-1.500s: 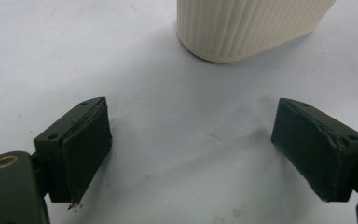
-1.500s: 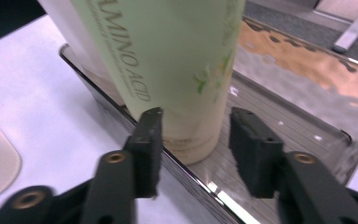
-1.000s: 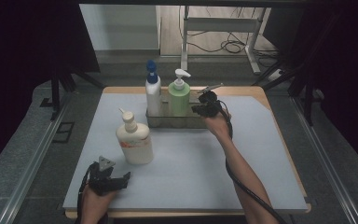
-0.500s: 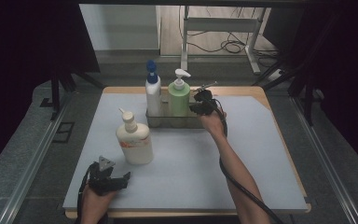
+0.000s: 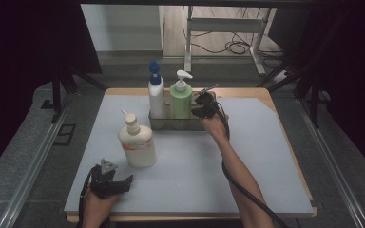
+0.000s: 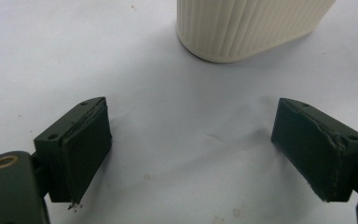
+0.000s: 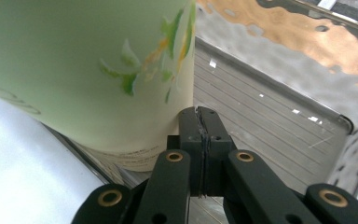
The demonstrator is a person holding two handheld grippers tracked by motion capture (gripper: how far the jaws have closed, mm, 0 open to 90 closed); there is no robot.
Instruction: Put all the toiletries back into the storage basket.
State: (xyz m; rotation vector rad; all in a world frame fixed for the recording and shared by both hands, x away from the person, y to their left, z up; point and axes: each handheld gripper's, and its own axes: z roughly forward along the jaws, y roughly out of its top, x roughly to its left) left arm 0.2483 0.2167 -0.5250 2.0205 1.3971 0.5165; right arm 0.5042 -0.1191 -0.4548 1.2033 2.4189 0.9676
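Tray (image 5: 171, 127) at the far middle of the worktop (image 5: 195, 161), seen from the high view, holding a white bottle with a blue cap (image 5: 156, 95) and a green pump bottle (image 5: 181, 99), both upright and side by side at its left end. Right part of the tray bare, probably kept free for one more bottle. Right gripper (image 5: 198, 108) reaching in there, just right of the green pump bottle. Cream pump bottle (image 5: 137, 142) standing alone nearer and to the left, outside the tray, likely the next to go in. Left gripper (image 5: 122, 183) low at the near left edge, close to it. Orange mark on the cream label, too small to read.

Left gripper view: jaws spread wide over bare worktop, nothing between them, ribbed cream base just beyond, as if waiting to take it. No writing here.

Right gripper view: jaws pressed together, no object visible between them, tips at the foot of the green pump bottle, over the tray's ribbed floor. Perhaps nudging the bottle aside; contact impossible to judge. Green and orange leaf print on the bottle; one dark curved stroke of lettering, unreadable.
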